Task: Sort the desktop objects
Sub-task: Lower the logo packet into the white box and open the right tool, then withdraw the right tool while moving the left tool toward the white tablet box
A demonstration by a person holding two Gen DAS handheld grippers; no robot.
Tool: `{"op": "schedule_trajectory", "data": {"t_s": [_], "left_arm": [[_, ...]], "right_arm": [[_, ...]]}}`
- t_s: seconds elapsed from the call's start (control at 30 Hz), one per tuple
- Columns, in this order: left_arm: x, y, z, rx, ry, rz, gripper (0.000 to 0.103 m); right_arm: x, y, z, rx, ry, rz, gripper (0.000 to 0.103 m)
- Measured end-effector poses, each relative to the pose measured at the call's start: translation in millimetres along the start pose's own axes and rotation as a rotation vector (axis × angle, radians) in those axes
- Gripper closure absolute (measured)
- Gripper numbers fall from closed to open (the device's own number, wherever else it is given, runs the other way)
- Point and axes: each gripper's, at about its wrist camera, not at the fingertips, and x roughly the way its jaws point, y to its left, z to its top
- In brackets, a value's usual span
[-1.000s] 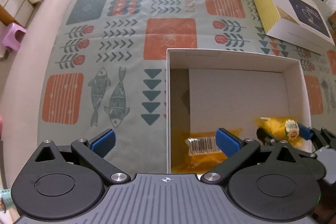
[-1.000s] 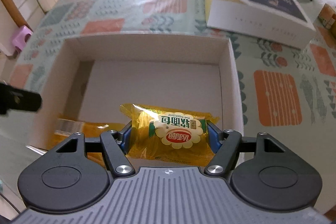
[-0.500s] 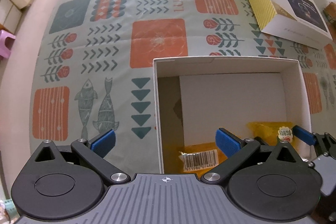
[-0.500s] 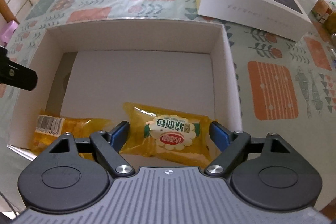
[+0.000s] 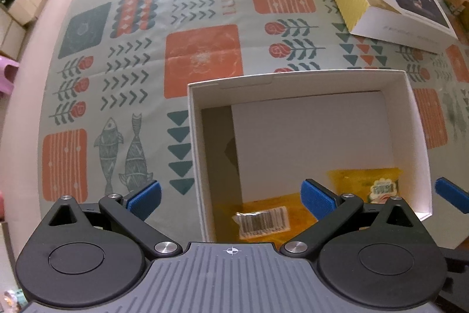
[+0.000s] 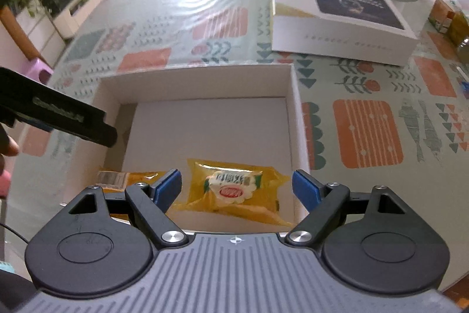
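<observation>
Snack packets (image 6: 234,189) lie in the white box (image 6: 296,107) beside a closed carton (image 6: 337,19); both grippers' fingers apart.

Two snack packets (image 6: 234,192) (image 6: 126,179) side by side in box (image 6: 296,107), seemingly apart.

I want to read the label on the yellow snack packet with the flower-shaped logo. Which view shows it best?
The right wrist view: the packet lies whole, label up, between open fingers. The left wrist view shows only part of it, blurred behind a finger.
</observation>
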Motion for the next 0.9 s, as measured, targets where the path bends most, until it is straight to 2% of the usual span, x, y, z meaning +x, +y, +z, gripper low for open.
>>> {"op": "schedule_trajectory", "data": {"t_s": [0.17, 0.47, 0.7, 0.9], "left_arm": [[-14.8, -21.0, -10.4, -0.025, -0.011, 0.027, 0.0], [-40.1, -61.4, -40.7, -0.103, -0.025, 0.044, 0.0], [-50.5, -68.0, -65.7, -0.181, -0.026, 0.074, 0.0], [-60.9, -61.6, -84.1, -0.246, -0.038, 0.097, 0.0]], "right_arm": [[-27.0, -25.4, -12.1, 0.03, -0.07, -0.004, 0.001], [-63.1, -85.9, -49.4, 0.039, -0.082, 0.02, 0.001], [-76.1, -114.0, -74.3, 0.027, -0.073, 0.037, 0.001], [-80.8, -119.2, -83.0, 0.024, -0.056, 0.038, 0.0]]}}
